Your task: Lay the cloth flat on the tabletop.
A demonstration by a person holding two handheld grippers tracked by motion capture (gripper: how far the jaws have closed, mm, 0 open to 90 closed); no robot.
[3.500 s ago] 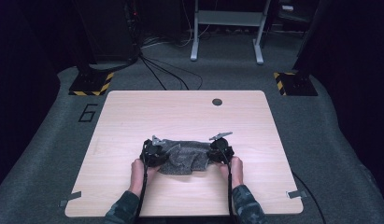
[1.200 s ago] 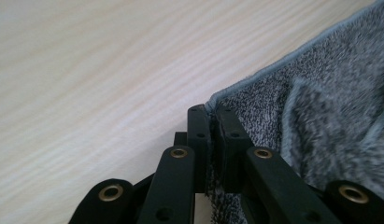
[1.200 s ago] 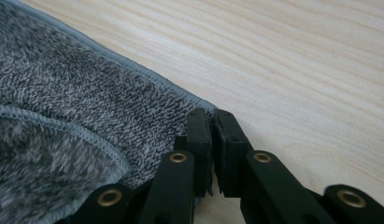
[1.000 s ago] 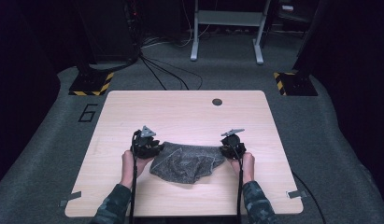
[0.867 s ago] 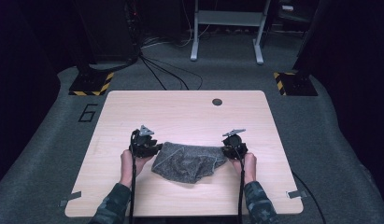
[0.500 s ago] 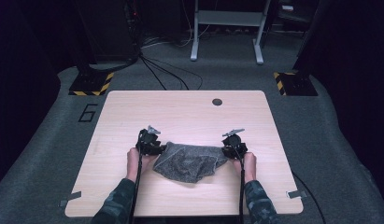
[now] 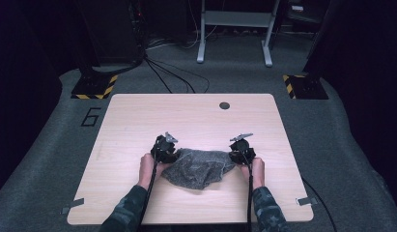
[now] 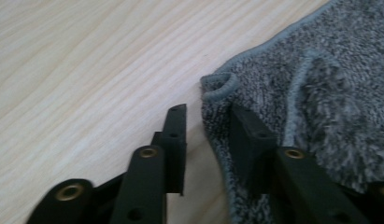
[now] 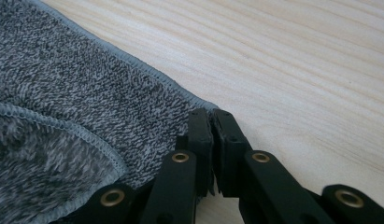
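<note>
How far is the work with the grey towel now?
Done: the right tongs are shut on a corner of the grey towel. In hand: the left tongs stand open astride its other edge. Left: closing them; the towel lies rumpled on the table.

The grey towel (image 8: 320, 93) runs off the left gripper view's right edge. The right gripper (image 9: 212, 122) hides the corner it pinches, and the person's sleeves (image 7: 133, 212) are cut off below.

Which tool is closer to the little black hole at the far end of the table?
Right. The right tool sits almost straight below the round black hole, at the grey fluffy towel's right corner; the left tool is farther off, at the towel's left corner.
</note>
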